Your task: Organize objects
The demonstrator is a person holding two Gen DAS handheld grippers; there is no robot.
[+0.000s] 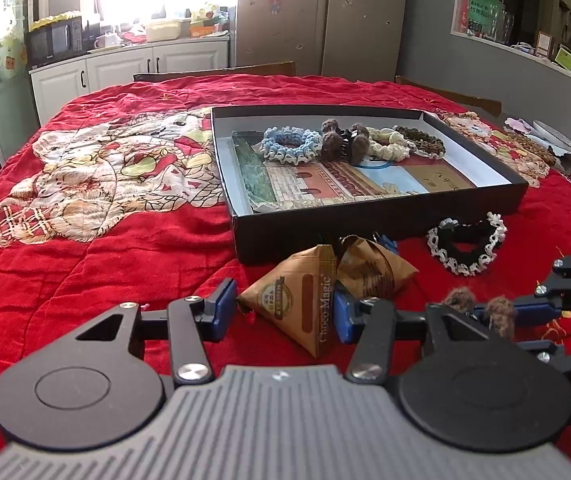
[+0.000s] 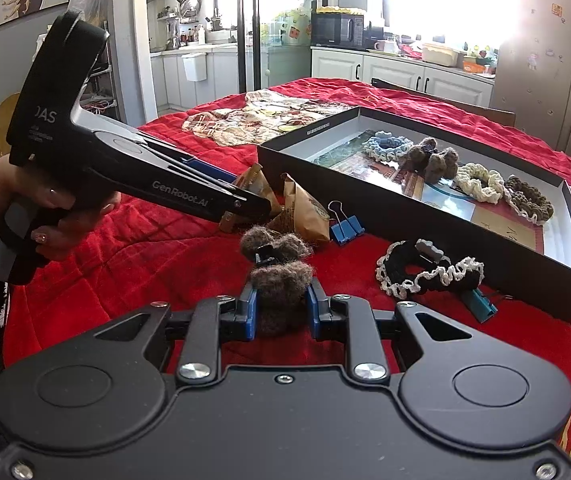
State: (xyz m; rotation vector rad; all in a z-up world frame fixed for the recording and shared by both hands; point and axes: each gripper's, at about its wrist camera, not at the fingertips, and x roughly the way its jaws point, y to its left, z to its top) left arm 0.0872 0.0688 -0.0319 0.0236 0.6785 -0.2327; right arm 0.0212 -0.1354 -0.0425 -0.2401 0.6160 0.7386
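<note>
Two hand-held grippers (image 1: 283,312) (image 2: 281,308), both clamped.

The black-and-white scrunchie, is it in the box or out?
Out: black-and-white scrunchie lies on the red quilt beside the black box.

Hidden and cut-off parts

In the left wrist view the right gripper (image 1: 525,308) runs off the right edge, and the left gripper's body hides most of the fuzzy clip (image 1: 481,308) it holds. The box (image 1: 365,216) wall covers the binder clip (image 1: 387,244) but for a blue sliver. In the right wrist view the left gripper (image 2: 261,204) hides part of the front packet (image 2: 257,188), so its fingertips' grip cannot be read there; the black scrunchie (image 2: 429,276) covers most of the teal clip (image 2: 481,306). Lettering on the card (image 2: 501,228) in the box is too small to read.
</note>
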